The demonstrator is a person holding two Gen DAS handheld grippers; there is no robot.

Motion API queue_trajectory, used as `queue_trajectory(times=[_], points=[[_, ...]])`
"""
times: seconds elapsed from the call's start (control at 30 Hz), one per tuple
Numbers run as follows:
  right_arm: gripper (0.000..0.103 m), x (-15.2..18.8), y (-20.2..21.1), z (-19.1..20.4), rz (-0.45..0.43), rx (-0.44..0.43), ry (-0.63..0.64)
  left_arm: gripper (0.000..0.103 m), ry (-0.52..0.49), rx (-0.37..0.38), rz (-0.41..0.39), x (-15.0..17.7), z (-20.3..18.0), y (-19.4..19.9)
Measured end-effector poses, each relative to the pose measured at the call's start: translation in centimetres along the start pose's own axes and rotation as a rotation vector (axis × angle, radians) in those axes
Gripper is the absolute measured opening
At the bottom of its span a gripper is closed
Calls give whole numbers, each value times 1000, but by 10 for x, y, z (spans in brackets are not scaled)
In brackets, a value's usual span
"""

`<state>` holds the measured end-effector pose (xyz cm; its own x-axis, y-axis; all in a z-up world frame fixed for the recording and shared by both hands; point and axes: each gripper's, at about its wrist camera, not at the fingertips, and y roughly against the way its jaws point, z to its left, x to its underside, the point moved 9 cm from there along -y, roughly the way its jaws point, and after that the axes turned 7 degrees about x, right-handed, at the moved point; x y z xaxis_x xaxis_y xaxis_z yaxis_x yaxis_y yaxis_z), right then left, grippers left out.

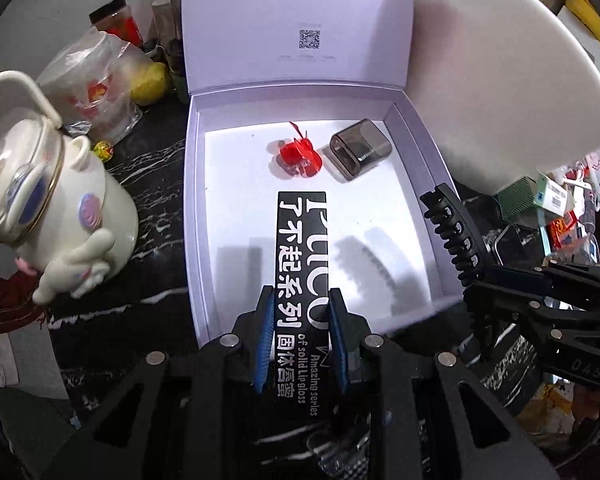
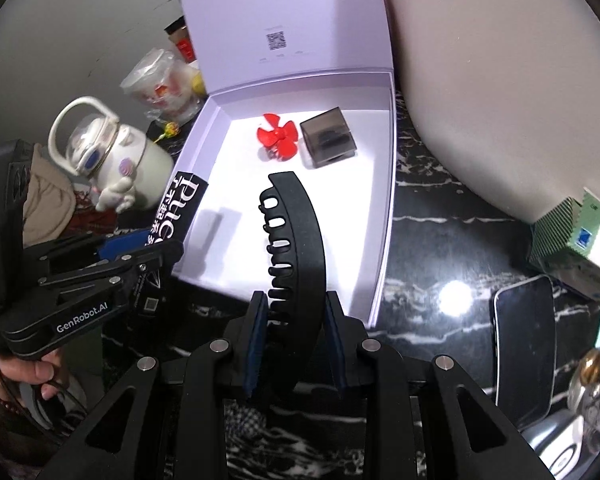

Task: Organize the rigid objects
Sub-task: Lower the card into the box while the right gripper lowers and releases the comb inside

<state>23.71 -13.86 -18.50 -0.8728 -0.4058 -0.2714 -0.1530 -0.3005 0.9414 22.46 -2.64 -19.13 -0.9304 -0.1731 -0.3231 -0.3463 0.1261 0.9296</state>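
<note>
The fingers (image 1: pixel 265 340) of the left gripper (image 1: pixel 300 336) pinch a long black lip gloss box (image 1: pixel 302 264) above the open white box (image 1: pixel 196 200). In the right view, the right gripper (image 2: pixel 296 336) squeezes a black hair clip (image 2: pixel 300 240) – over the white box's near edge, near the red clip (image 2: pixel 278 136) and grey case (image 2: pixel 328 136).

Long black lip-gloss carton with white lettering (image 1: pixel 302 280): near end hidden between the left jaws, logo letters on its right half unclear. Curved black plastic toothed hair clip (image 2: pixel 296 248): lower end buried behind the right jaws. White open gift box (image 2: pixel 384 216): lid top cut by the frame edge, small lid print unreadable. Smoky translucent grey plastic cube (image 2: pixel 328 136): dark contents can't be identified. Dark phone-like slab (image 2: pixel 524 352) partly cropped.
</note>
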Motion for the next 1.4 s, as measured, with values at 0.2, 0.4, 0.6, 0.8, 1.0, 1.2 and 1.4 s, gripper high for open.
queue_trajectory(times=[0.2,0.4,0.6,0.8,1.0,1.2,1.4], points=[[28,-24,-13,-5,-5,-2,3,25,14,-6,0,-19,8,-14],[28,-48,-26,-9,-14,4,26,25,22,-14,-1,-40,17,-27],[28,-73,-39,-11,-25,4,39,25,20,-25,-17,-65,25,-36],[28,-95,-50,-11,-37,8,56,25,9,-46,-31,-85,35,-44],[28,-110,-54,-12,-52,19,78,25,-26,-45,-59,-102,39,-51],[29,-114,-56,-12,-52,41,98,25,-41,-65,-75,-109,37,-50],[29,-114,-52,-13,-61,55,95,25,-63,-79,-89,-114,34,-47]])
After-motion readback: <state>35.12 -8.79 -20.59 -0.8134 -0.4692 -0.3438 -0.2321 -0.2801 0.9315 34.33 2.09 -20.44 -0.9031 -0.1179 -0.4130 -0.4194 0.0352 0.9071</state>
